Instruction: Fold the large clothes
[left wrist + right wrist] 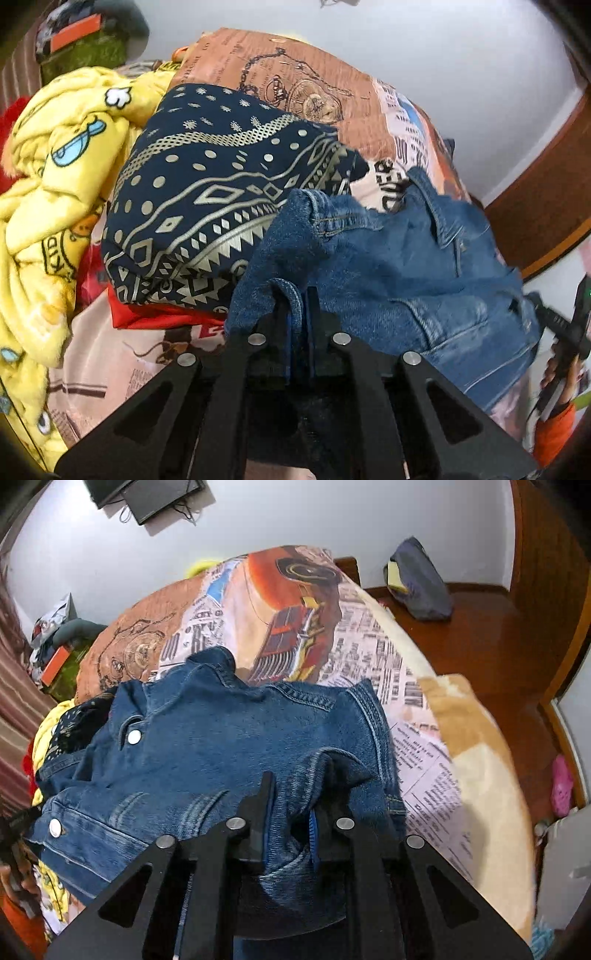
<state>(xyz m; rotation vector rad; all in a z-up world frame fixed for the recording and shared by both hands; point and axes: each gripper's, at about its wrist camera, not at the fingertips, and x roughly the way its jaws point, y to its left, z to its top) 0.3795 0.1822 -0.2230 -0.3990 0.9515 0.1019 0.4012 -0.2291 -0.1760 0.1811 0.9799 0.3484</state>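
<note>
Bed [369, 653] with newspaper-and-car print cover, denim jacket [207, 738], navy patterned cloth [207, 192], yellow cartoon blanket [55, 177] lying on it

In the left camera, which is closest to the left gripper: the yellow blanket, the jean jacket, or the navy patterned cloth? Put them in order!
From the left gripper:
1. Jean jacket: pinched in its fingers, spreading right.
2. Navy patterned cloth: folded, just behind, to the left.
3. Yellow blanket: heaped at the far left.

A blue denim jacket [207, 746] is spread over a printed bedcover [369, 653]. A bunched fold of it is pinched by the right gripper [291, 812], apparently near the hem.
</note>
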